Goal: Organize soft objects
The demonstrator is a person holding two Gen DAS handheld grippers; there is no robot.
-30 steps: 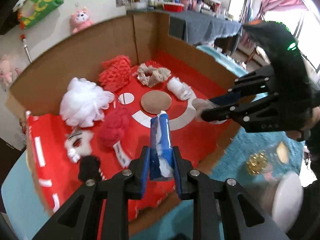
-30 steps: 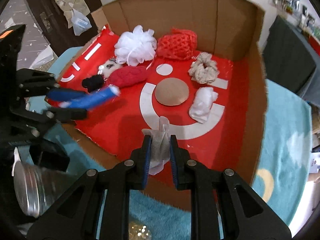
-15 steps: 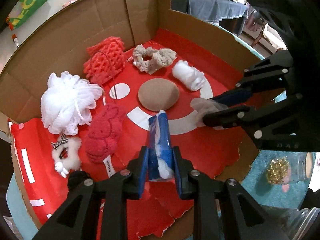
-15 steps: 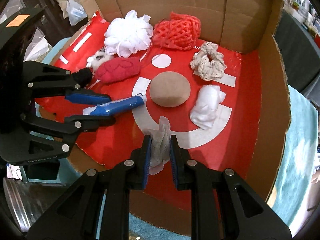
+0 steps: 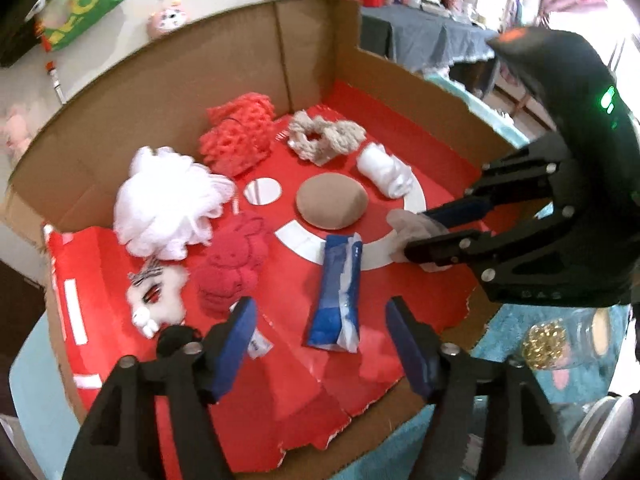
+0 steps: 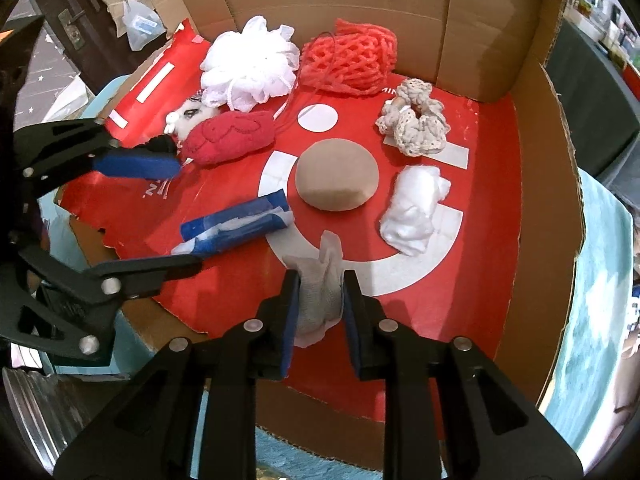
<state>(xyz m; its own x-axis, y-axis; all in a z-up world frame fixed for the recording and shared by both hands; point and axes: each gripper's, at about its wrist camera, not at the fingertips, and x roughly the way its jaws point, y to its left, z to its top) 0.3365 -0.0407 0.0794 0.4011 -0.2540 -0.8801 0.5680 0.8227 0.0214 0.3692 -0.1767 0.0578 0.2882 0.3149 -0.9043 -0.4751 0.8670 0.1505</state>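
Cardboard box [image 6: 532, 184], red-lined, holds soft items: white mesh pouf [image 6: 250, 66], red net sponge [image 6: 350, 60], beige scrunchie [image 6: 416, 124], tan round sponge [image 6: 337, 179], white wad [image 6: 414, 210], red plush [image 6: 232, 136], small white plush w/ bow [image 5: 156, 304]. Blue/white tissue pack [image 5: 338, 294] lies flat on box floor near front edge, clear of both left fingers. Left gripper [image 5: 320, 344]: fingers opening, wide apart, nothing pressed betw. them. Right gripper [image 6: 318, 300]: fingers nearly closed, pinching grey-white cloth wad [image 6: 320, 288] just above white ring print, in front of tan sponge. Risks, est.: cloth is limp and may cling to a pad on release, dragging out of place; right drop spot sits close to tissue pack and left gripper, so fingers could bump or nudge the pack; torn front liner [image 5: 320, 420] may snag a fingertip.
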